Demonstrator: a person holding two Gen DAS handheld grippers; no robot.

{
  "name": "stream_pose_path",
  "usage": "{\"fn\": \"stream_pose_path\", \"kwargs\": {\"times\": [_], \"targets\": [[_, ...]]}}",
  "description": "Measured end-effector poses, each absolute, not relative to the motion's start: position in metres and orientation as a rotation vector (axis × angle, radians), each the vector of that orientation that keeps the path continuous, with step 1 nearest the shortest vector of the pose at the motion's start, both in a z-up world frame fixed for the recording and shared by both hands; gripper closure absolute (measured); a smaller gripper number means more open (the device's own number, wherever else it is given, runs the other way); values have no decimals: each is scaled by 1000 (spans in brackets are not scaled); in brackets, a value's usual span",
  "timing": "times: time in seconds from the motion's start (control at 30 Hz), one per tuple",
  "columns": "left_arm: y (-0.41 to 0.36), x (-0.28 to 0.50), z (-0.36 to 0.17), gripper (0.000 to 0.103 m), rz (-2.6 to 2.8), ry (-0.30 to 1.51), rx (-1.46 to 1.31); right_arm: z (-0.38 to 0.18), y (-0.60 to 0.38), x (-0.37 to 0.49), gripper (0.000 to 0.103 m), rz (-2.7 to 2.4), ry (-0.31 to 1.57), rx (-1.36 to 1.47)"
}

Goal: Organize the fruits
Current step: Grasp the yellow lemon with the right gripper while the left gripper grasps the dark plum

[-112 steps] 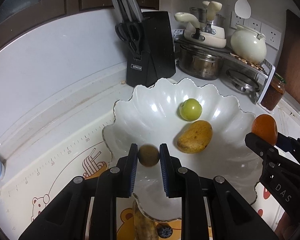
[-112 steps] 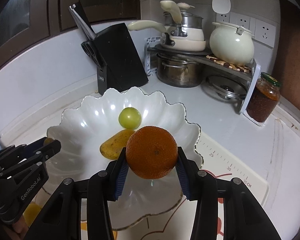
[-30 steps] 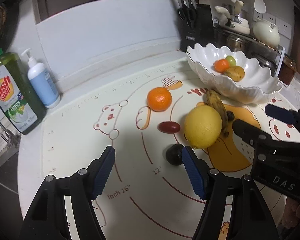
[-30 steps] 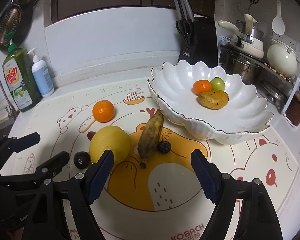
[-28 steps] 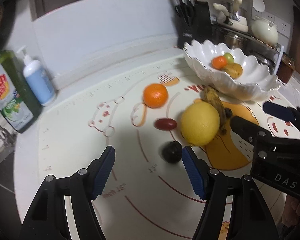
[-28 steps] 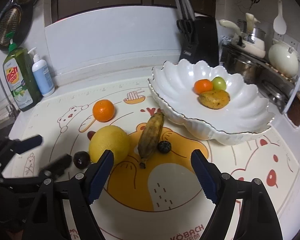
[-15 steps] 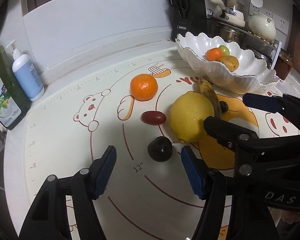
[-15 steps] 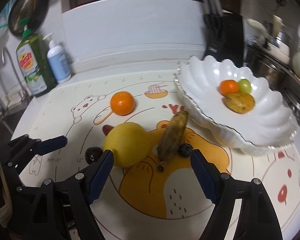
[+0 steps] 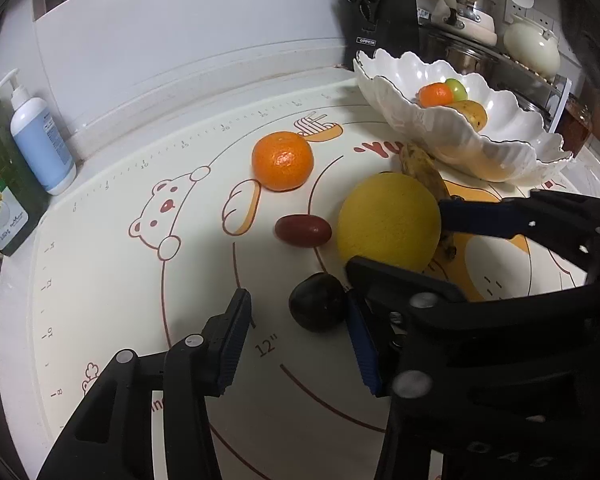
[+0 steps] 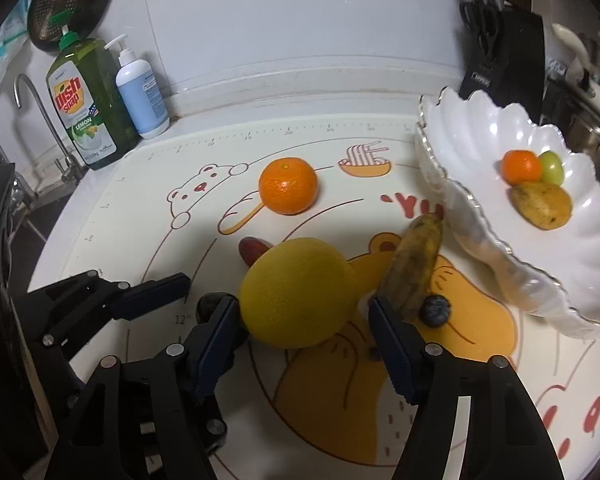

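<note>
Fruits are the story here, and the job looks partly done: a small orange (image 10: 522, 167), a green fruit (image 10: 552, 167) and a mango (image 10: 542, 204) sit in the scalloped white bowl (image 10: 480, 128), while six pieces wait out on the printed mat (image 9: 112, 280): a big orange (image 9: 283, 160), a red oval fruit (image 9: 303, 231), a large yellow citrus (image 10: 296, 293), a spotted banana (image 10: 414, 266), a blue-black berry (image 10: 435, 310) touching the banana's near end, and a dark round fruit (image 9: 317, 307). Now the tools: the right gripper (image 10: 304, 342) is spread wide, a finger either side of the yellow citrus; the left pad seems right at the skin, though contact is hard to call, and the right one stands clear. The left gripper (image 9: 296, 342) gapes too, empty, the dark fruit between its tips, close against its right finger. My call: two pickups lining up, nothing grasped yet.
</note>
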State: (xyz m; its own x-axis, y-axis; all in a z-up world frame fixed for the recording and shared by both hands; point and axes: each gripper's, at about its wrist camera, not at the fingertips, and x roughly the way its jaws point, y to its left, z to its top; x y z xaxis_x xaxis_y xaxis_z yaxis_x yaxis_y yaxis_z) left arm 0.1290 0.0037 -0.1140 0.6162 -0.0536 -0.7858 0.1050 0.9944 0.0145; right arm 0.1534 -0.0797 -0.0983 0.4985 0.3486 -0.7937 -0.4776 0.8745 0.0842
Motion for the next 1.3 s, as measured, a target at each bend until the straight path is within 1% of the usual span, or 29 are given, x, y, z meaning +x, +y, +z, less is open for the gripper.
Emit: {"fn": "stream_pose_path", "kwargs": {"times": [0.1,0.23,0.3,0.73,1.3], "targets": [[2,131,-114,59,-101,900,63,-104,-78,160,39,507,952,-134],[1,131,-114,72,-134,902,51,-107,-77,163,40,513,955,-118],[-2,130,-113,75,-142,900,55,-106,-79,162,41,516,953,-115],[-1,126,-103,76,-130,872,63,-102,-98,158,42,472,936,-52],[-7,113,-74,76,-129,808,96,-73,-128,134,41,407,850,-12]]}}
